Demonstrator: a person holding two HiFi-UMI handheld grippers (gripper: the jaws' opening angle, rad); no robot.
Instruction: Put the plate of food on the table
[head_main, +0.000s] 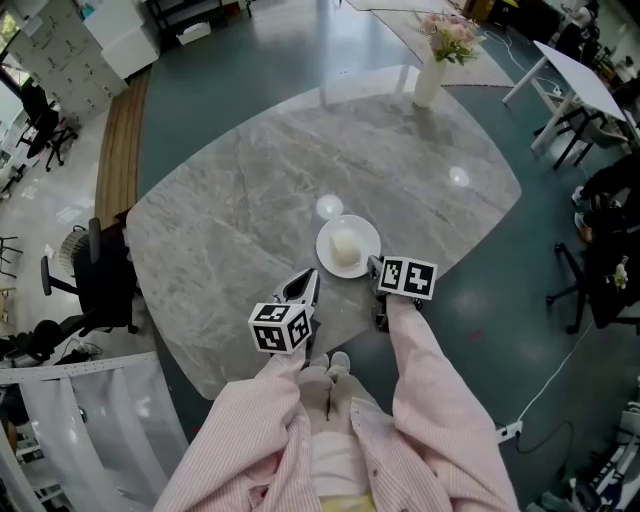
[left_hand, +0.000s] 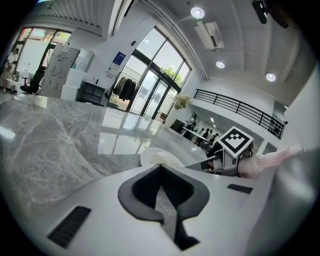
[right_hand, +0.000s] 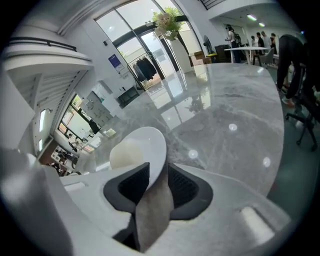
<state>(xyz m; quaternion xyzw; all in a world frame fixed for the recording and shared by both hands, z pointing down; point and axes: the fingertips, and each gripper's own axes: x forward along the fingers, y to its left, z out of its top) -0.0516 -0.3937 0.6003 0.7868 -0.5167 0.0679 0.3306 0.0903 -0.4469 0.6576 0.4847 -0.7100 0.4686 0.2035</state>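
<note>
A white plate (head_main: 348, 245) with a pale lump of food (head_main: 344, 247) is over the near part of the grey marble table (head_main: 300, 160). I cannot tell whether it rests on the top. My right gripper (head_main: 375, 267) is shut on the plate's right rim. In the right gripper view the plate (right_hand: 147, 142) stands edge-on between the jaws of that gripper (right_hand: 157, 175), with the food (right_hand: 125, 152) on its left. My left gripper (head_main: 311, 278) sits just left of the plate, shut and empty. Its own view shows the left gripper (left_hand: 160, 169) with the plate (left_hand: 159, 157) just beyond.
A white vase of pink flowers (head_main: 433, 65) stands at the table's far edge. A black office chair (head_main: 95, 275) is at the left of the table and another (head_main: 600, 265) at the right. A white desk (head_main: 575, 75) stands at the back right.
</note>
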